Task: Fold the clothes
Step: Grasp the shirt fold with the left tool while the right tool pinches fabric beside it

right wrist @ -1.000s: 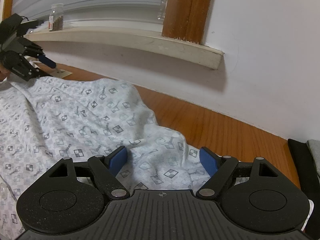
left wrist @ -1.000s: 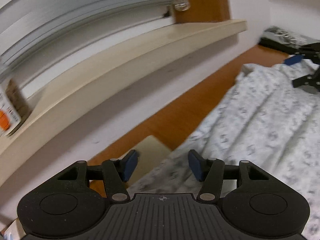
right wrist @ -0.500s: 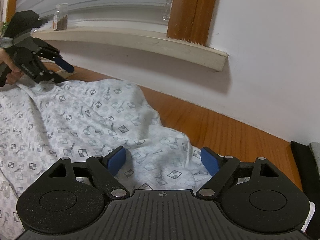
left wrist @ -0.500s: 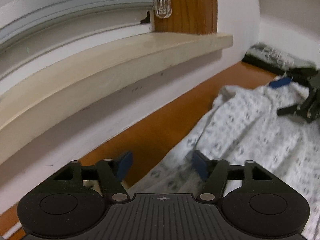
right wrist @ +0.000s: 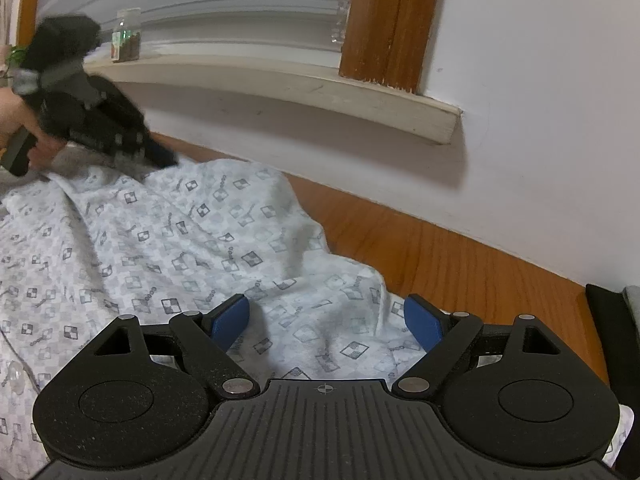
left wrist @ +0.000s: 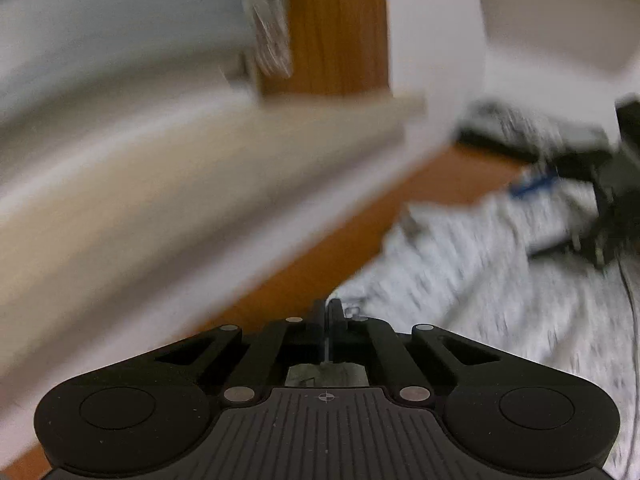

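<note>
The white wall [right wrist: 520,120] and its pale window sill [right wrist: 280,84] close off the far side. A strip of bare wooden table [right wrist: 440,252] runs between wall and cloth, widening to my right until a dark folded pile [right wrist: 604,320] blocks it. The patterned white garment [right wrist: 160,232] lies rumpled across the near left of the table. My right gripper [right wrist: 326,320] stands wide open over its near edge, holding nothing. My left gripper [left wrist: 328,312] is closed at the garment's far left corner; the view is too blurred to tell if it has cloth.
</note>
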Demonstrator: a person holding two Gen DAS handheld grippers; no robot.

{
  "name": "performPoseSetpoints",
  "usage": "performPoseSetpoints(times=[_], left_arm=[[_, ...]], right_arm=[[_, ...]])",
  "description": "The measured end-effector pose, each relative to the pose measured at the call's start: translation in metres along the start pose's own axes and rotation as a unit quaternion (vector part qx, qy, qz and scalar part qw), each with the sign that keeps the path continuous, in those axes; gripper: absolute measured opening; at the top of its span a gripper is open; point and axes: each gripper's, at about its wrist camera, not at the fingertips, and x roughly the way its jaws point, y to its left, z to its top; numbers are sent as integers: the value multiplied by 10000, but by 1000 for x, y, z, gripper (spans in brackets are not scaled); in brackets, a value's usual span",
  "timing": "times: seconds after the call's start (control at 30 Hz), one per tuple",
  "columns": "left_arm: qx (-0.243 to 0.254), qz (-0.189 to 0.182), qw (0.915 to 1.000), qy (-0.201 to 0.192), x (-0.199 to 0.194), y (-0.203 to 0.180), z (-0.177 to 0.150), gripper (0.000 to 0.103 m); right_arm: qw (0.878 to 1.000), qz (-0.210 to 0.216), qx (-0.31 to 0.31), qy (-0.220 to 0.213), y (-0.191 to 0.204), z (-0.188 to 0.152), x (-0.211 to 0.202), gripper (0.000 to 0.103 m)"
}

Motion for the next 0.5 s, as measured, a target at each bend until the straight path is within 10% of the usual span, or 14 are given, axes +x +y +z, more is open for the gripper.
performPoseSetpoints(times=[0.17, 0.4, 0.5], left_arm=[[304, 984, 9939, -391, 0, -11, 2, 0], [117, 398, 9991, -16, 15, -15, 0, 8], [194, 48, 9996, 206, 24, -27, 2, 40]], right_arm=[[10000, -4, 7, -15, 0, -1, 0, 84], [9999, -60, -2, -90, 0, 0, -3, 84], [9998, -59, 73, -155, -3, 0, -6, 84]])
